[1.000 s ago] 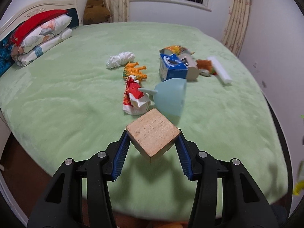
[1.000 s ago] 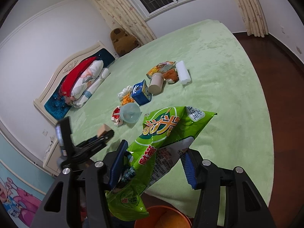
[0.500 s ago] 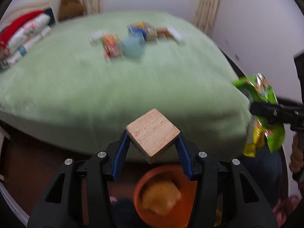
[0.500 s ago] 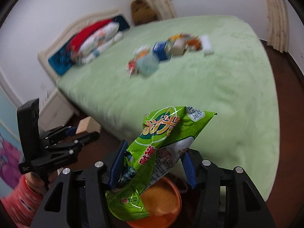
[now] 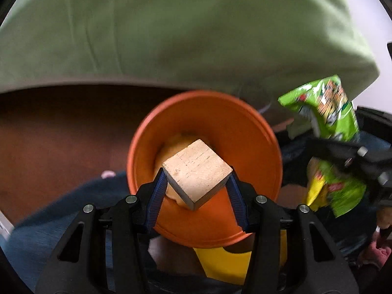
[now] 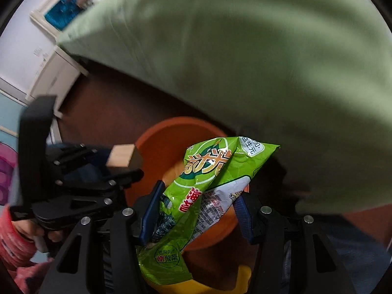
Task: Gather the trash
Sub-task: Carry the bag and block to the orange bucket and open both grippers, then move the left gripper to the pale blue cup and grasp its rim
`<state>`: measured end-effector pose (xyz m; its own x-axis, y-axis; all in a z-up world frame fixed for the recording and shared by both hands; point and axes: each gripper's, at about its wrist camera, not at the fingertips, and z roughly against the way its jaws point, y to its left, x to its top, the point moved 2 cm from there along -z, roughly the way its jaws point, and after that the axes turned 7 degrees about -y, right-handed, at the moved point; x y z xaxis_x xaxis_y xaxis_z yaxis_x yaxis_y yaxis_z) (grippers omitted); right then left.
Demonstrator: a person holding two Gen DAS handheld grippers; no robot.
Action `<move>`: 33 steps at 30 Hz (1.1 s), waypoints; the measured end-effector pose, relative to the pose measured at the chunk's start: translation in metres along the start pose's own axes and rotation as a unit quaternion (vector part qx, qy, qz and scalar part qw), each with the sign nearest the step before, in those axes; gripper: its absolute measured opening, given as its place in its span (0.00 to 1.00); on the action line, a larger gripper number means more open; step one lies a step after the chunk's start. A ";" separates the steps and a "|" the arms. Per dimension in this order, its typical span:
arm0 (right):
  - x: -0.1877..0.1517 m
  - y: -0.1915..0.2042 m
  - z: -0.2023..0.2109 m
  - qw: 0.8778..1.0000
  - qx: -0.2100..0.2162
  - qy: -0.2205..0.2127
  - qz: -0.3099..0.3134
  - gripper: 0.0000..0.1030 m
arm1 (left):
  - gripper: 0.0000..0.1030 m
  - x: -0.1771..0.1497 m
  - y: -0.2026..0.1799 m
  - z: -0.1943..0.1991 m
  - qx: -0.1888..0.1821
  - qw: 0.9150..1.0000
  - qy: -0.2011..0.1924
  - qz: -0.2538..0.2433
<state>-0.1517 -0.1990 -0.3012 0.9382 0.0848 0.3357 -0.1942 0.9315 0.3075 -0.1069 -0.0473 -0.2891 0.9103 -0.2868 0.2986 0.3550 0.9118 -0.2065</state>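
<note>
We've got the left gripper (image 5: 196, 186) clamped on the wooden block (image 5: 197, 172), over the orange bin (image 5: 257, 137). Right gripper (image 6: 196, 215) pinches the green snack bag (image 6: 210, 183), probably above the bin too; bed (image 5: 196, 24) behind.

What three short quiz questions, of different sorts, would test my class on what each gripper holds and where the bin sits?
1. True or false: the left gripper grips a wooden block.
2. What does the right gripper hold? A) paper cup B) green snack bag C) nothing
3. Fill in: both loads hang above the orange ___.

Key: 1 true; 2 B; 3 bin.
</note>
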 end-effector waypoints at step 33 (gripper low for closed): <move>0.016 -0.036 0.031 0.994 0.002 -0.058 -0.095 0.82 | 0.80 0.004 -0.005 0.020 0.062 0.998 -0.033 -0.009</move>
<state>-0.1381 -0.2426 -0.2794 0.9188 -0.1348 0.3710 -0.0172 0.9253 0.3788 -0.1093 -0.0466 -0.2679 0.8866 -0.2875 0.3624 0.3387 0.9370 -0.0854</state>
